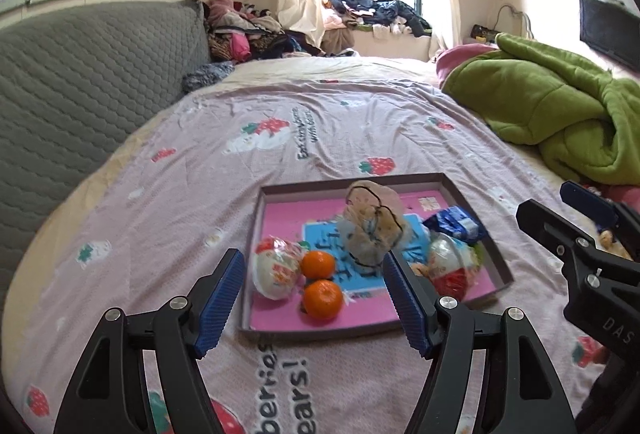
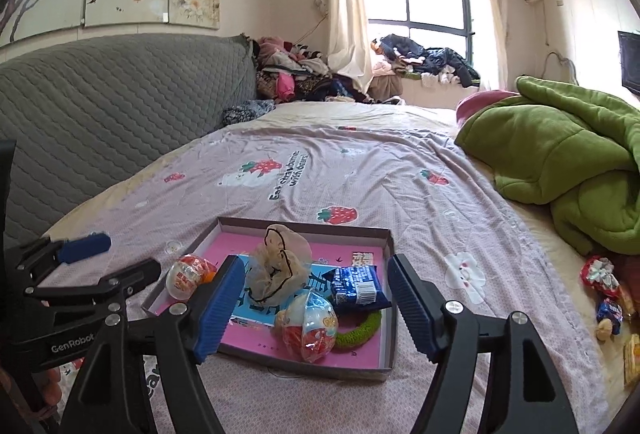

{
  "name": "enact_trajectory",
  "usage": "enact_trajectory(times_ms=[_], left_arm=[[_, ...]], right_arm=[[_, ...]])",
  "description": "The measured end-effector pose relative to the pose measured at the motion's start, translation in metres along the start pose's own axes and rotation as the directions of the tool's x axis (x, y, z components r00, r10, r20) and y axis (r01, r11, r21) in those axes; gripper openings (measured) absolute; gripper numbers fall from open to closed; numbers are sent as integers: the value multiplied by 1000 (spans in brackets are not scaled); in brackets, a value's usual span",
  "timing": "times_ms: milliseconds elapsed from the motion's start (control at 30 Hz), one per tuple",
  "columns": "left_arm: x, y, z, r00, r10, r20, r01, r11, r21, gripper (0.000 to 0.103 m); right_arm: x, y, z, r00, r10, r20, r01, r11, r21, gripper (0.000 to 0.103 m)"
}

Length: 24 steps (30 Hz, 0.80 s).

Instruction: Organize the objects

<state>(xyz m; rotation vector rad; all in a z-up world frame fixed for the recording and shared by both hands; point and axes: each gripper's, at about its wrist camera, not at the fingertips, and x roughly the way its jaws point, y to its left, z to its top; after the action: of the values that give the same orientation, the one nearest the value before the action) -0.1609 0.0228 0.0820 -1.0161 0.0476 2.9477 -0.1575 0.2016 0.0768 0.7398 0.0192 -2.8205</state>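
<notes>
The snacks and oranges (image 1: 318,264) were gathered in the tray (image 1: 472,199) on the bed (image 2: 360,161), seemingly for tidiness; both the left gripper (image 1: 314,300) and right gripper (image 2: 316,308) were held with jaws spread, empty.

Right tool (image 2: 316,308) agape above tray (image 2: 390,246)

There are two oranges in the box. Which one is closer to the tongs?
The front orange, by the box's near edge, is closer to the left tongs. The other orange sits just behind it, touching the wrapped egg.
</notes>
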Motion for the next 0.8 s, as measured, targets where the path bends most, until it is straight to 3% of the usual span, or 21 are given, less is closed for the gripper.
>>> enact_trajectory(times_ms=[233,400,667,800], left_arm=[[-12,6,-9,1000,-12,-11,11,999,-37,73],[-22,5,-18,1000,21,0,-21,999,-29,73],[-28,6,-32,998,70,2,-70,998,-6,73],[-30,5,-40,998,56,3,-56,998,4,73]], right_arm=[[-21,-1,-5,1000,0,14,0,1000,15,73],[-30,5,-11,1000,2,17,-2,1000,7,73],[-32,15,-28,1000,-3,-17,3,1000,-9,73],[-29,17,-38,999,-20,-41,19,1000,-20,73]])
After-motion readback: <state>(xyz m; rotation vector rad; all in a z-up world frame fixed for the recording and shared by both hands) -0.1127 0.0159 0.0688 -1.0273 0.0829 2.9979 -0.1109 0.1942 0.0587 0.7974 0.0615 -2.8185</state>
